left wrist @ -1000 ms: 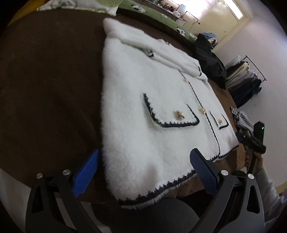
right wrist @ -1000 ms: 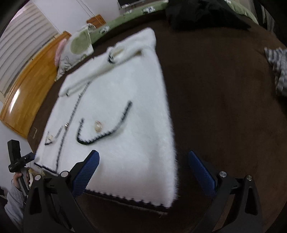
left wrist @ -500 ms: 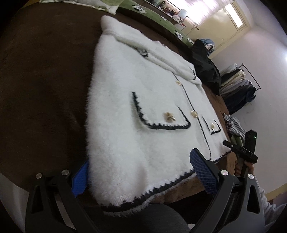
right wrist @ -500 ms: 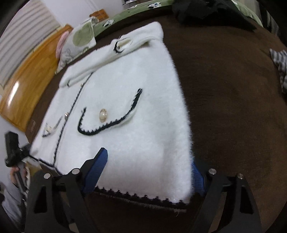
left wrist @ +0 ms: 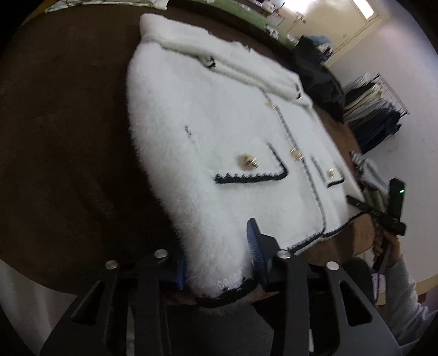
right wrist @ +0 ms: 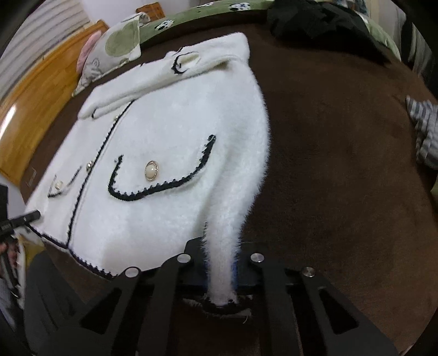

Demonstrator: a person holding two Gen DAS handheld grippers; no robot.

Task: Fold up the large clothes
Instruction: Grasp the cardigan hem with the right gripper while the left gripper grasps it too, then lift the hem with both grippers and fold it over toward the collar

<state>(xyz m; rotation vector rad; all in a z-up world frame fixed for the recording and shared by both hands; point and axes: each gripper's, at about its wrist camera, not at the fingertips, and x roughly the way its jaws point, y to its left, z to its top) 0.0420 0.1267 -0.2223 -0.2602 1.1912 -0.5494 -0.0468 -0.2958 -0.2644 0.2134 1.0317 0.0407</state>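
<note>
A fluffy white jacket (left wrist: 219, 123) (right wrist: 164, 137) with black trim and gold buttons lies flat, front up, on a brown blanket (left wrist: 54, 137) (right wrist: 342, 164). My left gripper (left wrist: 216, 260) is closing its jaws, and its blue pads squeeze the near hem corner, which bunches between them. My right gripper (right wrist: 221, 271) is shut on the other hem corner, pinching it into a narrow ridge. Each gripper also shows at the far hem in the other's view: the right gripper (left wrist: 383, 216) in a sleeved hand, the left gripper (right wrist: 16, 221) at the frame edge.
A pile of black clothes (left wrist: 320, 79) (right wrist: 314, 19) lies beyond the collar. A striped cloth (right wrist: 424, 131) sits at the blanket's right edge. A pillow (right wrist: 115, 52) and a wooden headboard (right wrist: 32, 104) are at the left, and a clothes rack (left wrist: 375, 115) stands by the wall.
Both grippers went from wide open to closed on the hem corners. They moved forward over the hem, and the fabric now bunches between the pads.
</note>
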